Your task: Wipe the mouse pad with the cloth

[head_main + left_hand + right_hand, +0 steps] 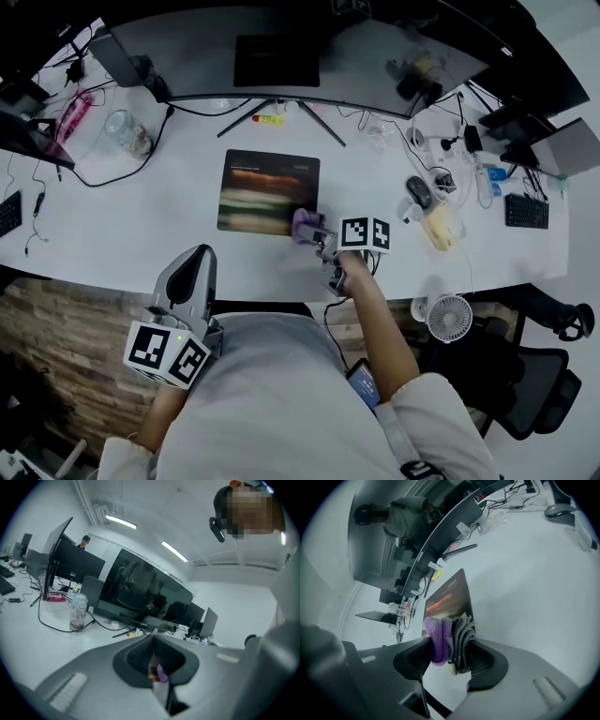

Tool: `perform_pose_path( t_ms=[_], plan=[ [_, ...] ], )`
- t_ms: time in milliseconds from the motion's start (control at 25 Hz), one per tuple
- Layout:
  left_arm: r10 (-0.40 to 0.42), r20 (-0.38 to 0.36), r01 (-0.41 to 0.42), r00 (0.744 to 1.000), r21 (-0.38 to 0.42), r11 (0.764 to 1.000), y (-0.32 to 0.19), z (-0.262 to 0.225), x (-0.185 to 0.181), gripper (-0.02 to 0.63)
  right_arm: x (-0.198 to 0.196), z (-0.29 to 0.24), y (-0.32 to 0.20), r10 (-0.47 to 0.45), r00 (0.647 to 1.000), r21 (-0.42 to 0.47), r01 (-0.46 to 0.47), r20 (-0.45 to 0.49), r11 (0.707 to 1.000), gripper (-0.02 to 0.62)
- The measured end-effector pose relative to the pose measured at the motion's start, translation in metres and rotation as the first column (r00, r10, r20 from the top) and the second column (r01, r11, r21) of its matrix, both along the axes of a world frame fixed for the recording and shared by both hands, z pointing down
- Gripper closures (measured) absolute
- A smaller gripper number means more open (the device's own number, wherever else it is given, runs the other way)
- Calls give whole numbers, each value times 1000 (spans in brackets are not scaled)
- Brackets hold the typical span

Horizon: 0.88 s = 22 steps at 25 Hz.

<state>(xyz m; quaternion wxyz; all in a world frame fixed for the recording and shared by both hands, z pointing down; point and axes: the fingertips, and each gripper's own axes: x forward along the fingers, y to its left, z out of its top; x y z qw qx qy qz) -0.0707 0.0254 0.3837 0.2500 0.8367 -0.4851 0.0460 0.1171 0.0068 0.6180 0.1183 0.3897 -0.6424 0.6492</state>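
The mouse pad (267, 192), dark with a blurred coloured picture, lies flat on the white desk (150, 225) in front of the monitor. My right gripper (316, 236) is shut on a folded purple and grey cloth (304, 225), which rests at the pad's near right corner. In the right gripper view the cloth (449, 643) bulges out between the jaws of the right gripper (451, 657), with the mouse pad (451, 599) just beyond. My left gripper (190, 281) is held back by the person's body, off the desk's near edge. Its jaws (154, 667) are shut on nothing.
A curved monitor (281, 52) on a splayed stand fills the back. A clear jar (127, 131) and cables sit at the left. A mouse (419, 191), plugs and a keyboard (527, 211) clutter the right. A small fan (450, 317) stands below the desk edge.
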Motion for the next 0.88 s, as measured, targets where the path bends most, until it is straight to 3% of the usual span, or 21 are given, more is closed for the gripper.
perform_pose_path(
  t_ms=[240,440,600,760,880],
  plan=[
    [10,10,-10,1000,17,1000,2,-4,3,606,20,0,6,26,999,20,-26,-35,999,377],
    [-2,22,1,1000,29,1000,-1,-8,-2,606,32,-18,7,60,997,113,-53,-57,992,377],
    [-7,14,6,1000,45,999,-4,-14,-4,606,28,-47,8,38,996,201,-21,-78,979,377],
    [7,19,-8,1000,51,999,-5,-17,-3,606,20,-89,10,26,991,331,20,-135,943,377],
    [12,23,-13,1000,74,997,-9,-23,-4,606,14,-127,8,28,977,460,73,-210,885,379]
  ],
)
